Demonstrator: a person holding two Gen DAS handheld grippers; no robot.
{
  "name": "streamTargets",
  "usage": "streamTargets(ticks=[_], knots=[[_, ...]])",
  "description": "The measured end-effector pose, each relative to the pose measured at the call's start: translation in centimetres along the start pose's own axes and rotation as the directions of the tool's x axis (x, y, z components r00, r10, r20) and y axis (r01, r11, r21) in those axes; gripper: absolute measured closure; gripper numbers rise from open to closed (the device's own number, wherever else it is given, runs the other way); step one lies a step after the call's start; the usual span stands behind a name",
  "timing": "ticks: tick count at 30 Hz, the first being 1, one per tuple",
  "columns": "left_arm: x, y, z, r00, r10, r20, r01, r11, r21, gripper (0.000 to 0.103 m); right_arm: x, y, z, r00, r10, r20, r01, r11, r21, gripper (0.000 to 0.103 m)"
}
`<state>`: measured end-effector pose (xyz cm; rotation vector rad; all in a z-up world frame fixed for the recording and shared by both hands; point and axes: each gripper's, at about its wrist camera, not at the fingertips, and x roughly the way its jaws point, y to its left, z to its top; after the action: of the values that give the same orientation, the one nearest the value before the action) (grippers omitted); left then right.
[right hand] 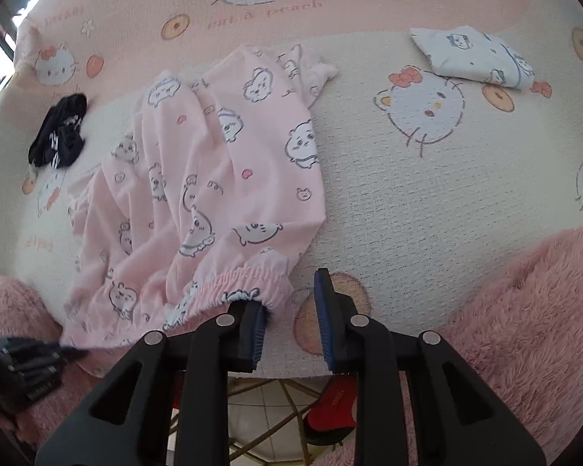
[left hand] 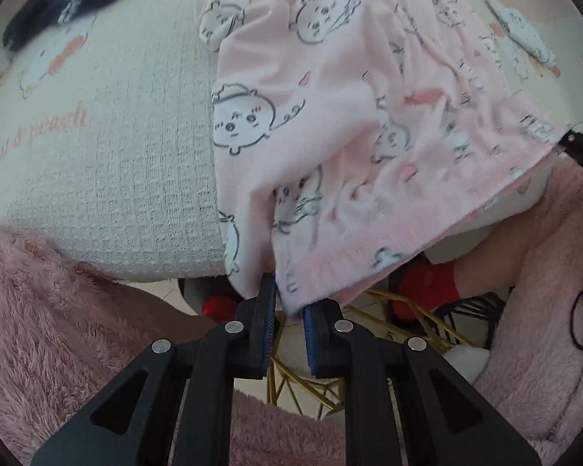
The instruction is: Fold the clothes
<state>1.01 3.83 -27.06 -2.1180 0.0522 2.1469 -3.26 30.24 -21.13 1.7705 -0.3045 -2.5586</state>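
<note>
Pink pyjama trousers [right hand: 213, 178] printed with cartoon faces lie spread and rumpled on a counter covered by a cat-print cloth [right hand: 408, 202], waistband toward the near edge and legs running away toward the far side. The left tongs [left hand: 287, 303] stand slightly apart with the near hem corner of the trousers lying between the blue pads [left hand: 266, 299]; whether the cloth is truly pinched cannot be told. The right tongs [right hand: 291, 303] are open, the left pad touching the end of the gathered elastic waistband [right hand: 245, 275], the right pad over bare cloth. A folded white garment [right hand: 474, 58] rests at the far right, well apart, and a crumpled dark garment [right hand: 58, 136] lies at the far left. Judged from this layout, the trousers lie unfolded or only partly folded. For a clean fold, both corners of the near edge should be gripped through all layers, the edge drawn taut and level between the tongs, and the ridge running down the middle smoothed out. Uneven grip or slack is likely to skew the crease
</note>
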Motion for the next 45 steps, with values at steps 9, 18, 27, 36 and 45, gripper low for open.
streamTargets(ticks=[9,18,27,36,45], knots=[[-3.9,1.1,0.6,0.976,0.094,0.198,-0.088,0.995,-0.041,0.097,-1.2,0.7,-0.1,0.999,0.012,0.044,-0.011,1.0,-0.025,0.08],[-26.8,2.7,-2.5,0.718,0.001,0.696,-0.019,1.0,0.017,0.097,-15.2,4.0,3.5,0.938,0.162,0.308,-0.126,0.983,-0.135,0.081],[-39.8,3.2,-1.8,0.511,-0.156,0.845,0.016,0.985,0.173,0.097,-32.4,5.5,7.7,0.768,0.284,0.574,-0.145,0.95,-0.276,0.081],[-40.3,2.5,7.5,0.53,-0.172,0.83,0.04,0.983,0.178,0.097,-28.1,8.3,15.8,0.814,0.198,0.545,-0.054,0.962,-0.269,0.083],[-39.1,2.7,4.1,0.553,-0.184,0.813,0.04,0.98,0.195,0.097,-31.2,8.4,15.2,0.732,0.236,0.639,-0.068,0.959,-0.275,0.082]])
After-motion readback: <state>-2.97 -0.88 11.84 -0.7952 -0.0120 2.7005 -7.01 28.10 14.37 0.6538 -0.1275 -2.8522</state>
